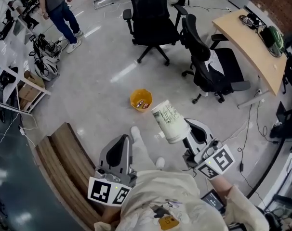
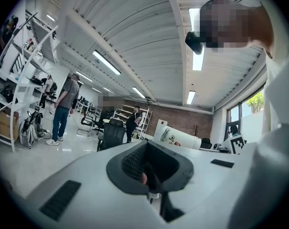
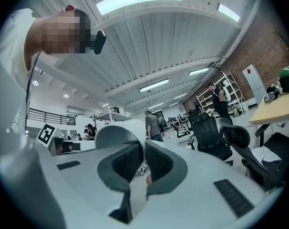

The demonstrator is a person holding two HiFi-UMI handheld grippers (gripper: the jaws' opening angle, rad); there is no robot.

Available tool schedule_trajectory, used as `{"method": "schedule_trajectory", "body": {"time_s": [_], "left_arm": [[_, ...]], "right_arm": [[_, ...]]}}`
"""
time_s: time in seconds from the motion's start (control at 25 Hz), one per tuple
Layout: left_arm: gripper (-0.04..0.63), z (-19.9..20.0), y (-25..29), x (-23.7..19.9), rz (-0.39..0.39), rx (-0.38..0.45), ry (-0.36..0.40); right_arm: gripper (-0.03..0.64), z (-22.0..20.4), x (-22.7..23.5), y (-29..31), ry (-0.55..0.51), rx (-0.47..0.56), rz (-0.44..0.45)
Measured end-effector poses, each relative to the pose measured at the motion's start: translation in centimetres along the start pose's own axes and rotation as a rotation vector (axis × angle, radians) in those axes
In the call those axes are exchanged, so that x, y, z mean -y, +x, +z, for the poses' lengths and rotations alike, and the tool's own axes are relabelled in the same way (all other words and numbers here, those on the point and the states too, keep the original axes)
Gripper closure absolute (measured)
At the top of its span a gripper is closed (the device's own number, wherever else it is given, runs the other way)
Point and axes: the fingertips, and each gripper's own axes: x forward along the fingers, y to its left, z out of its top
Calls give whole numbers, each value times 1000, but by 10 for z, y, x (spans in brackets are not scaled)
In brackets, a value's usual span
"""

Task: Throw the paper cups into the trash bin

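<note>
A white paper cup [image 1: 170, 121] with green print is held tilted in the air, and my right gripper [image 1: 183, 137] is shut on its wall. In the right gripper view the cup [image 3: 118, 135] rises to the left of the pads, its wall pinched between them at my right gripper [image 3: 143, 163]. The small yellow trash bin [image 1: 140, 100] stands on the floor ahead of the cup, with some litter inside. My left gripper [image 1: 123, 139] is low at the left, shut and empty, also seen as my left gripper [image 2: 147, 173]. The left gripper view shows the cup [image 2: 180, 138] to the right.
Two black office chairs [image 1: 151, 23] [image 1: 208, 66] stand beyond the bin. A curved wooden desk [image 1: 254, 42] is at the right, a wooden bench [image 1: 64, 162] at the lower left. A person [image 1: 57, 8] walks at the far left beside shelves [image 1: 11, 81].
</note>
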Motion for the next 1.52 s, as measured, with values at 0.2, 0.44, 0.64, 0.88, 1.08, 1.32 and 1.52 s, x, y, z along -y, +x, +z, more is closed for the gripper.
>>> {"method": "schedule_trajectory", "body": {"time_s": [0.2, 0.44, 0.64, 0.88, 1.08, 1.32, 1.52], "left_arm": [[591, 15, 56, -62, -10, -19, -10], [591, 49, 115, -132, -67, -17, 33], [591, 56, 148, -171, -119, -43, 42], [591, 49, 177, -199, -93, -77, 20], [591, 14, 199, -216, -44, -125, -4], [591, -48, 230, -237, 17, -156, -23], [591, -110, 253, -262, 71, -201, -55]], "right_arm": [[591, 9, 19, 75, -22, -25, 10], [591, 17, 39, 163, -60, -19, -1], [591, 6, 54, 218, -51, -49, -27], [591, 0, 73, 253, -55, -105, -22], [591, -29, 95, 268, -34, -160, -11], [591, -86, 136, 288, -14, -222, -25], [591, -138, 160, 310, -29, -262, 10]]}}
